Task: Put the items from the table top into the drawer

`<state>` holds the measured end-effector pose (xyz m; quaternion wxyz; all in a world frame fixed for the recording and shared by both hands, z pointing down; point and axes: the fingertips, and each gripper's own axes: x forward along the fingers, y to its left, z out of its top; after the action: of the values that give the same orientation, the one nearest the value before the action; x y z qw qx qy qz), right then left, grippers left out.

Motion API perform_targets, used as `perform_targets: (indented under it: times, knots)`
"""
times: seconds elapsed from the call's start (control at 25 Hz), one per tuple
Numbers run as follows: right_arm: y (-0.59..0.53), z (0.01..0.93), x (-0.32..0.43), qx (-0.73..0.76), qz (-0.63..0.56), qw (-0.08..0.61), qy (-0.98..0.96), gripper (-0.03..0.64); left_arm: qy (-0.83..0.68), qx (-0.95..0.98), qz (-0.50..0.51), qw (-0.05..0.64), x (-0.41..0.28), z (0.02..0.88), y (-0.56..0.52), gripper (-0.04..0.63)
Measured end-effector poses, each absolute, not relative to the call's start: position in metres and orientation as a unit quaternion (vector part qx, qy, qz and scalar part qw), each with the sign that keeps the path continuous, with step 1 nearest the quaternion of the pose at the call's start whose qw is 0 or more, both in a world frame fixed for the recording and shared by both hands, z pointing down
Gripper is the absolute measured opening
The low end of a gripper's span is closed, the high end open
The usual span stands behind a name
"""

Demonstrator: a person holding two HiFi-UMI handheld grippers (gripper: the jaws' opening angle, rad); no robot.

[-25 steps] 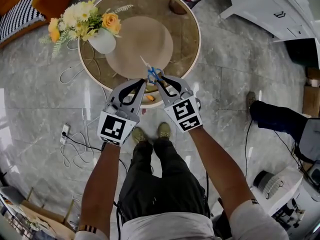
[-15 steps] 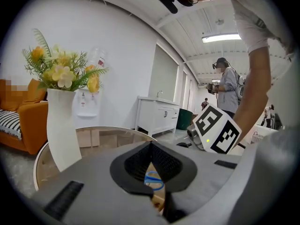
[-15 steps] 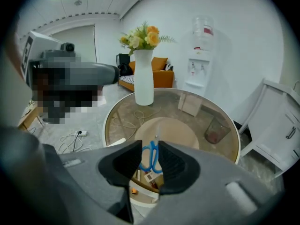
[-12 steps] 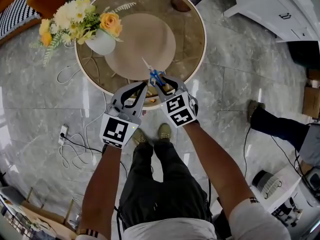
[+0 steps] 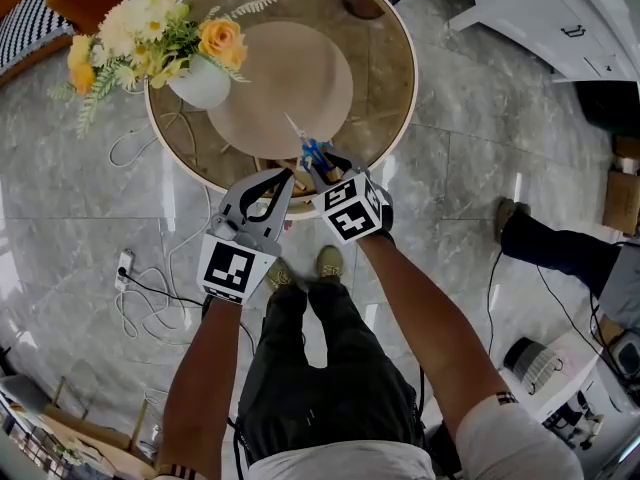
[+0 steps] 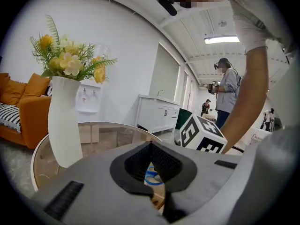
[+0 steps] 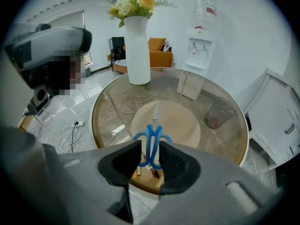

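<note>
Blue-handled scissors [image 5: 311, 152] sit at the round glass table's [image 5: 385, 63] near edge, blades pointing over the top. In the right gripper view their handles [image 7: 151, 142] lie just past my fingertips, above the open drawer [image 7: 149, 175], which holds small orange and red items. My right gripper [image 5: 322, 168] points steeply down at them. Its jaws are opening, and the handle loops stand between the pads without being pressed. Close on the left, my left gripper [image 5: 287, 174] is shut with nothing seen in it. Through its frame the scissors [image 6: 152, 175] show.
A white vase [image 5: 200, 83] of yellow flowers stands at the table's left. A beige round base [image 5: 285, 73] shows under the glass. White cabinets [image 5: 540, 18] are at the far right. Cables [image 5: 140, 288] lie on the floor at the left, and another person's leg [image 5: 560, 253] at the right.
Both grippers have sunk toward the table's near edge. The right one has tipped more steeply down and its jaws have spread around the scissors' handles.
</note>
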<state>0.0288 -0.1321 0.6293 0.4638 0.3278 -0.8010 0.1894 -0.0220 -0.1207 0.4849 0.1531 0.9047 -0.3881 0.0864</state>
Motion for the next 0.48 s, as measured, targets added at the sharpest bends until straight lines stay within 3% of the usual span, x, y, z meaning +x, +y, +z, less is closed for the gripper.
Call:
perform_targets:
  times: [0.48]
  knots:
    - [-0.132,0.640,0.031,0.352,0.224,0.469,-0.778,0.078,-0.390,0.904,0.080,0.155,-0.034,0.483,-0.112,0.000]
